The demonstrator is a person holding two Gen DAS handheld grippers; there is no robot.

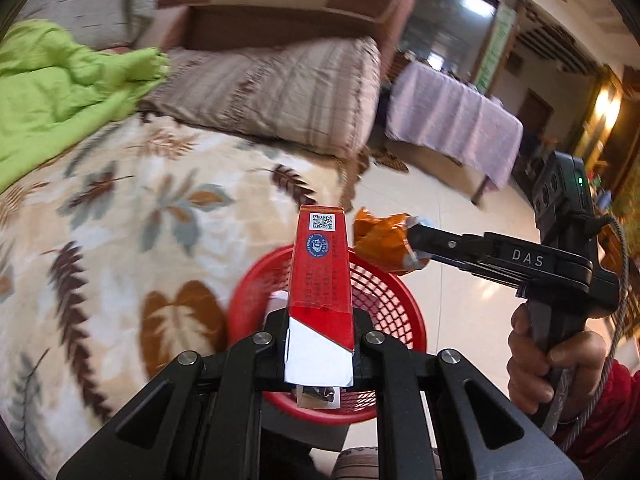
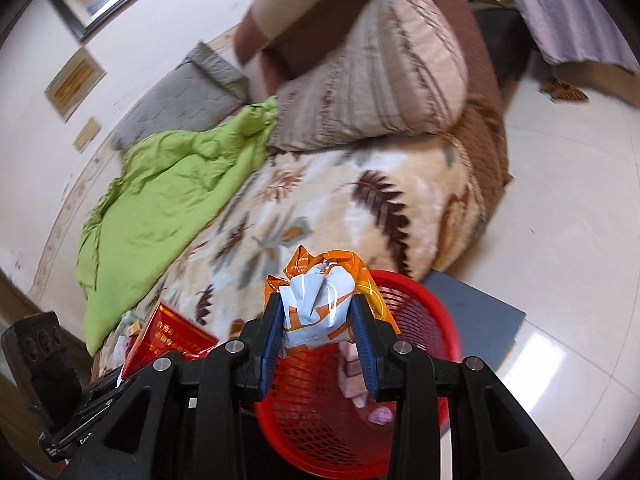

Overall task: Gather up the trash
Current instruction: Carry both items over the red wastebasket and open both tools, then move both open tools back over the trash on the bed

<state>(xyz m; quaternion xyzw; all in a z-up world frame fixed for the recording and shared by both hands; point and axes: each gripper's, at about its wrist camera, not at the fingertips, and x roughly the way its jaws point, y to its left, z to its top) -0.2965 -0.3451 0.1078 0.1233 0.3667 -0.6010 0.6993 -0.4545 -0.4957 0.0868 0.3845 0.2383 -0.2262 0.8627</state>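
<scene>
My left gripper (image 1: pixel 320 320) is shut on a flat red and white carton (image 1: pixel 322 276), which juts forward over the red mesh basket (image 1: pixel 396 308). In the left wrist view my right gripper (image 1: pixel 416 246) reaches in from the right, shut on a crumpled orange wrapper (image 1: pixel 380 242) above the basket's far rim. In the right wrist view the blue-padded right gripper (image 2: pixel 318 314) squeezes that orange and pale blue wrapper (image 2: pixel 316 300) over the red basket (image 2: pixel 416 320). The red carton (image 2: pixel 172 332) shows at lower left. Some pale scraps lie inside the basket.
The basket stands on the pale tiled floor (image 2: pixel 568 216) beside a sofa covered by a leaf-patterned blanket (image 1: pixel 132 216). A green quilt (image 2: pixel 160 188), striped cushions (image 1: pixel 280 92) and a grey mat (image 2: pixel 476 316) lie nearby. A cloth-covered table (image 1: pixel 452 116) stands farther back.
</scene>
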